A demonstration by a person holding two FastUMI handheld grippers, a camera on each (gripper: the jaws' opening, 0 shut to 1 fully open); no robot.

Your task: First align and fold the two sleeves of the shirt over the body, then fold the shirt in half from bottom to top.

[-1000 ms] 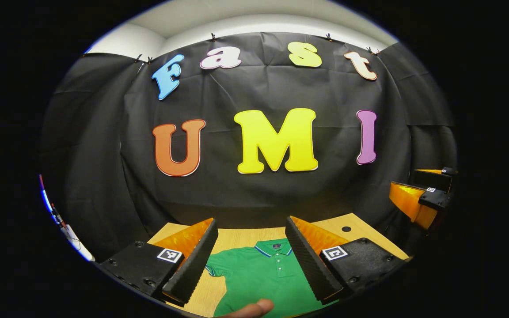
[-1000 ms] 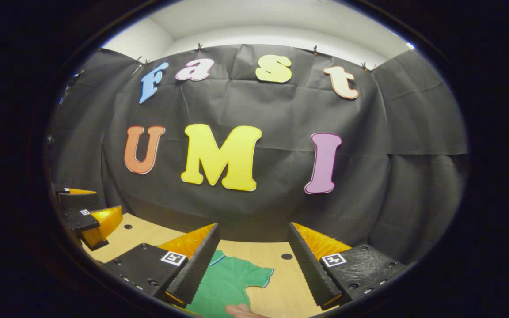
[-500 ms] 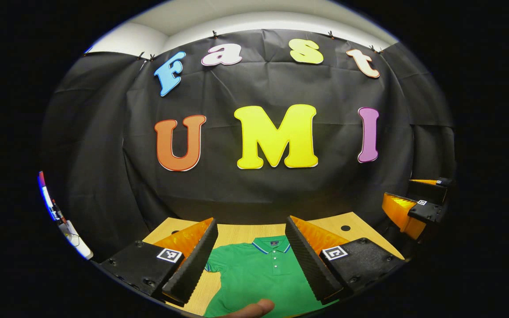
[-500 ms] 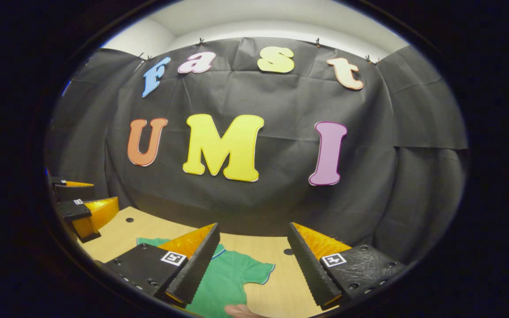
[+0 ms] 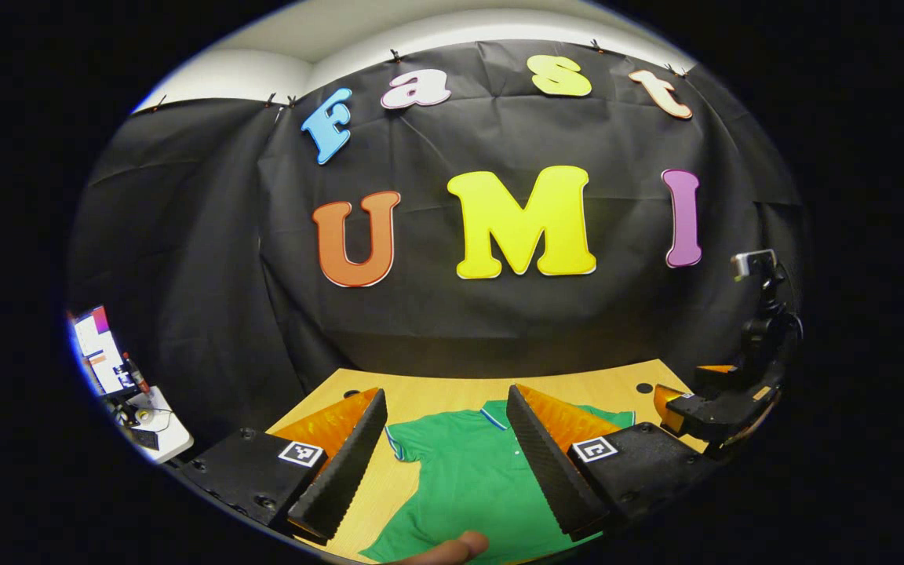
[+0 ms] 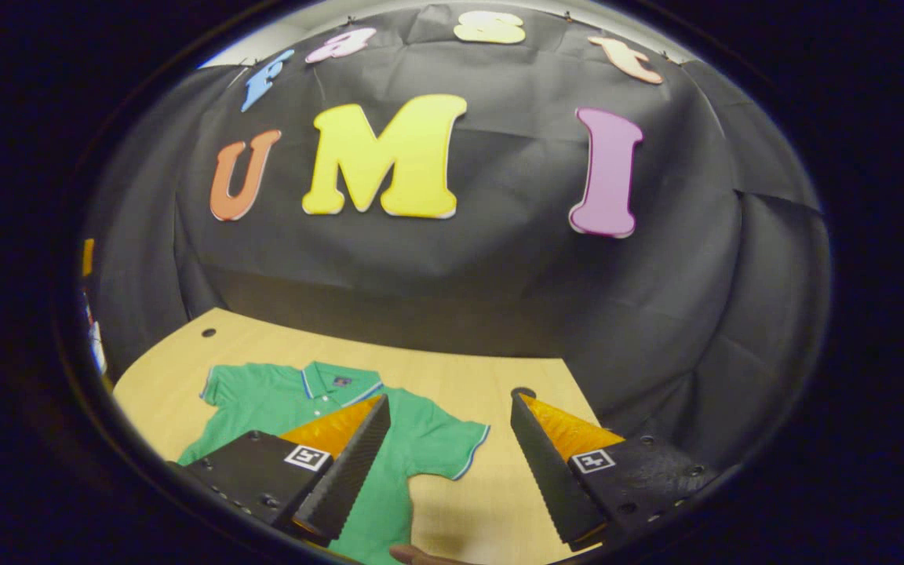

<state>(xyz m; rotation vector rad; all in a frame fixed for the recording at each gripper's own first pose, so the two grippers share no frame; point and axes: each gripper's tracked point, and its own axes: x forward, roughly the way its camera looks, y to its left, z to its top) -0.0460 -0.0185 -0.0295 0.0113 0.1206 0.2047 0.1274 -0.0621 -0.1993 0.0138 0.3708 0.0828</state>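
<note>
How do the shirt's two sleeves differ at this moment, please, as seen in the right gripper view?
The right sleeve lies spread out on the wooden table, near the gap between the right gripper's open fingers; the left sleeve lies farther off, toward the table's far corner. The right sleeve shows its whole striped cuff; the left sleeve looks smaller and more bunched. Both are green, short, and still unfolded beside the polo shirt's body.

1. The right gripper point(image 6: 446, 463) is tipping down over the table point(image 6: 491, 377), bringing the whole shirt point(image 6: 295, 404) into sight.
2. The left gripper point(image 5: 446, 463) is swinging leftward, toward the table's left edge.
</note>
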